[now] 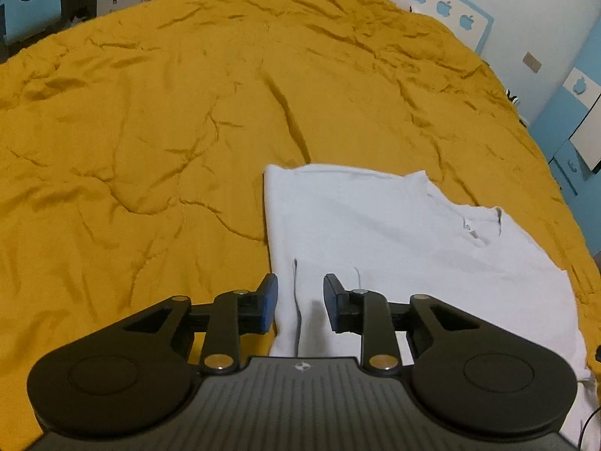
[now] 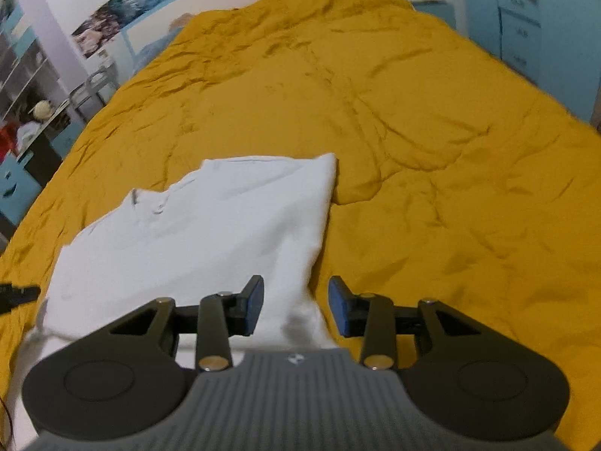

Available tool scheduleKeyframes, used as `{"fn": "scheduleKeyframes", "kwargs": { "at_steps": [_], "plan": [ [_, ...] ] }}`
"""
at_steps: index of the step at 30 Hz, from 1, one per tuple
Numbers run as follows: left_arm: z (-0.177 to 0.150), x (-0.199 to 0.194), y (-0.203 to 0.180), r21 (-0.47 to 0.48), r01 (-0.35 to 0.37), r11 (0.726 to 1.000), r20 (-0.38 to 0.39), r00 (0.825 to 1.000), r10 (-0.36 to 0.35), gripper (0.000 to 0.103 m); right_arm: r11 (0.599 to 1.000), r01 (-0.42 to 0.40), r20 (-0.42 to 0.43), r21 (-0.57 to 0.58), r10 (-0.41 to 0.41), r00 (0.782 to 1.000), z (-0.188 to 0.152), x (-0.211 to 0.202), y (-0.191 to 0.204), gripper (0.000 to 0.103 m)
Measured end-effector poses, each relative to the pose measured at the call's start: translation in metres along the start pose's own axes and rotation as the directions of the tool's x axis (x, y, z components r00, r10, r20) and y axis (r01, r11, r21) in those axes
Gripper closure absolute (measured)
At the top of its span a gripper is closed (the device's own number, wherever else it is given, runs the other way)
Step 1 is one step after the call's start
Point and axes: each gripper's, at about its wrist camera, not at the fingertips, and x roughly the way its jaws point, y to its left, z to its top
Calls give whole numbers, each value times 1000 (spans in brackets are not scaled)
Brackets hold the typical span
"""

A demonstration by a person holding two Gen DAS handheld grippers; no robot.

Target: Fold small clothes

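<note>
A white garment [image 1: 394, 244] lies folded and flat on a mustard-yellow bedspread [image 1: 150, 131], its collar toward the right in the left wrist view. My left gripper [image 1: 300, 300] hovers over the garment's near left edge, jaws apart, with cloth below the gap and neither blue pad pressing on it. In the right wrist view the same garment [image 2: 210, 225] spreads to the left. My right gripper [image 2: 296, 308] stands open over its near right corner, where the cloth bulges up between the fingers without touching the pads.
The wrinkled bedspread [image 2: 450, 188] stretches far ahead and to both sides. Blue cabinets [image 2: 526, 30] and a wall with blue apple shapes [image 1: 443, 3] border the bed. Shelves with clutter [image 2: 33, 112] stand left. A dark object [image 2: 15, 295] pokes in at the left edge.
</note>
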Motion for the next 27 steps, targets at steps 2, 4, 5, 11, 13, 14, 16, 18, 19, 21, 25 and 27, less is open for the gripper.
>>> {"fn": "scheduleKeyframes", "kwargs": {
  "at_steps": [2, 4, 5, 11, 13, 14, 16, 18, 19, 21, 25, 27],
  "plan": [
    [-3, 7, 0, 2, 7, 1000, -13, 1000, -7, 71, 999, -9, -26, 49, 10, 1000, 3, 17, -7, 69],
    [-7, 11, 1, 1, 5, 1000, -19, 1000, -5, 71, 993, -51, -46, 109, 56, 997, 2, 28, -14, 77],
    [-9, 13, 2, 0, 6, 1000, -20, 1000, -6, 71, 988, -76, -56, 135, 85, 995, 0, 33, -16, 82],
    [-10, 14, 8, -6, 20, 1000, -8, 1000, -20, 71, 995, -36, -17, 96, 38, 999, 0, 26, -16, 103],
    [-12, 18, 8, 13, 13, 1000, -18, 1000, -12, 71, 995, -26, -21, 98, 28, 999, -2, 28, -20, 103],
    [-14, 22, 7, 35, 0, 999, -24, 1000, 1, 68, 996, -12, -42, 94, 16, 999, -5, 35, -21, 103],
    [-19, 31, 5, 70, -21, 997, -44, 999, 24, 65, 995, 1, -64, 95, 5, 998, -11, 47, -25, 103],
    [-21, 36, 7, 45, -25, 999, -57, 998, 27, 65, 993, -7, -79, 116, 16, 997, -18, 55, -32, 103],
    [-20, 35, 7, 36, -28, 999, -59, 998, 30, 65, 991, -10, -81, 133, 21, 996, -18, 56, -34, 103],
    [-18, 30, 4, 54, -44, 998, -54, 997, 47, 66, 991, -2, -91, 136, 14, 996, -15, 53, -34, 103],
    [-13, 15, 4, 41, -56, 998, -9, 998, 56, 66, 996, 79, -76, 39, -76, 994, -7, 35, -21, 99],
    [-12, 8, 4, 36, -51, 998, 4, 999, 51, 66, 998, 68, -60, 6, -68, 996, -5, 25, -15, 97]
  ]
}}
